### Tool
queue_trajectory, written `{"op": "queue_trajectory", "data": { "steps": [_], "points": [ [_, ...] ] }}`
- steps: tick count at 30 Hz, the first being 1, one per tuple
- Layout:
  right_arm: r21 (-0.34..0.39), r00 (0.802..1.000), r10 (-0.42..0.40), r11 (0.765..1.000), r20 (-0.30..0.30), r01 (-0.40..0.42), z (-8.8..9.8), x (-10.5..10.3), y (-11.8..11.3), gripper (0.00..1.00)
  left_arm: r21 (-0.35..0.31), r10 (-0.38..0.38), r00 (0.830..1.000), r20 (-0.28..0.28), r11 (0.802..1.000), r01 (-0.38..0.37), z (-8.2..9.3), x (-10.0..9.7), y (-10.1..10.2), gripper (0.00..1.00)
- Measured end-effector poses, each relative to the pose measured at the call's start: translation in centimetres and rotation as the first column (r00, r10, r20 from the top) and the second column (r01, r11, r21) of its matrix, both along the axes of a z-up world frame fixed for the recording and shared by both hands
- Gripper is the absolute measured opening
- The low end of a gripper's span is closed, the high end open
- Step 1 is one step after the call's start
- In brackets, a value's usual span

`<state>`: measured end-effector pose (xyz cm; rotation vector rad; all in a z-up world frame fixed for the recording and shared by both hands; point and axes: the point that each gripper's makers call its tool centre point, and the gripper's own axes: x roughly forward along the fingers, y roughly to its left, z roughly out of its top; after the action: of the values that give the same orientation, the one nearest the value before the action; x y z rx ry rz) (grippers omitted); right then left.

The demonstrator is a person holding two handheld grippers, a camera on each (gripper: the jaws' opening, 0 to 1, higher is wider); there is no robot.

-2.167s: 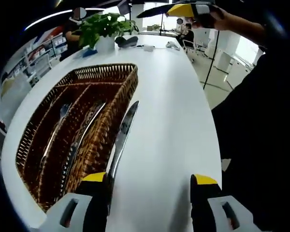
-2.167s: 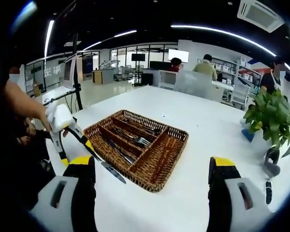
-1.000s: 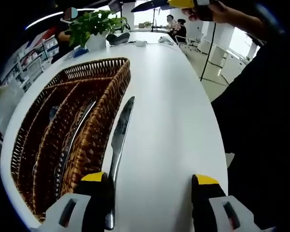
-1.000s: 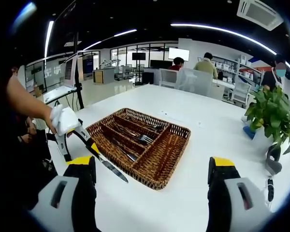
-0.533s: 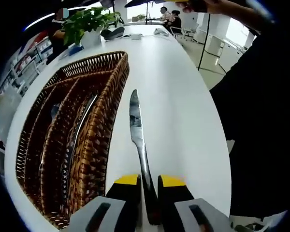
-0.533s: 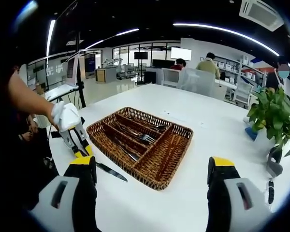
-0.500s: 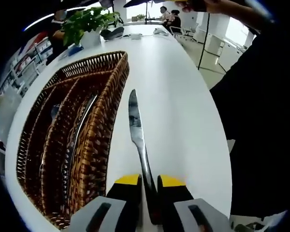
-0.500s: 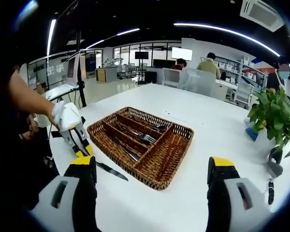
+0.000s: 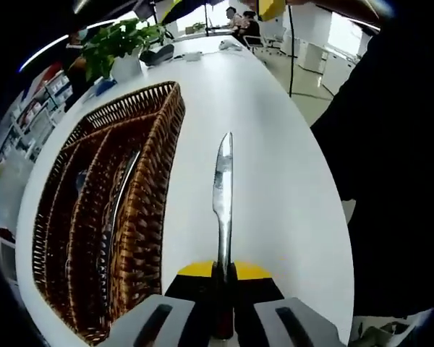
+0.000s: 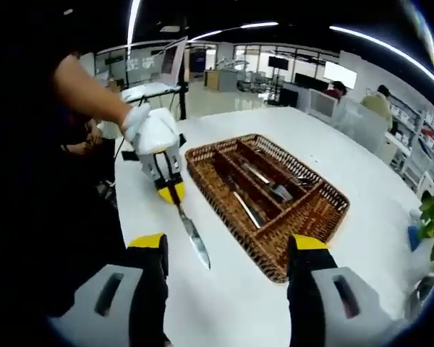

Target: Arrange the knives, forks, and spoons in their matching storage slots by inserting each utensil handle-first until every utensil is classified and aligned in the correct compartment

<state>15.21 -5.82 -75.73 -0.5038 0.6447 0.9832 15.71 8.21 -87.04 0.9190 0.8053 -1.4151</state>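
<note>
— Where the white counter (image 9: pixel 275 159) narrows toward its near edge, what lies on it?
— A wicker tray (image 9: pixel 148 181), some cutlery in its slots, close to that edge.
— And the left hand-held gripper (image 9: pixel 217 278)?
— Clamped on the knife (image 9: pixel 222 195) by its handle, blade pointing out alongside the tray's long wall.
— The right hand-held gripper (image 10: pixel 228 249)?
— Jaws spread wide, holding nothing.
</note>
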Motion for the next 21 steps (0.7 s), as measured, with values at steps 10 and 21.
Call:
{"op": "queue_trajectory", "data": {
  "steps": [10, 21],
  "points": [
    [-0.145, 0.969, 0.198, 0.965, -0.147, -0.219, -7.8, -0.5, 3.0, 0.39, -0.003, 0.003, 1.0, 0.026, 1.0, -0.003, 0.1, 0.0, 0.1, 0.05],
    [-0.215, 0.931, 0.256, 0.925, -0.26, -0.314, -11.7, -1.3, 3.7, 0.26, -0.008, 0.01, 0.999, 0.037, 1.0, -0.009, 0.2, -0.2, 0.0, 0.04]
  ]
}}
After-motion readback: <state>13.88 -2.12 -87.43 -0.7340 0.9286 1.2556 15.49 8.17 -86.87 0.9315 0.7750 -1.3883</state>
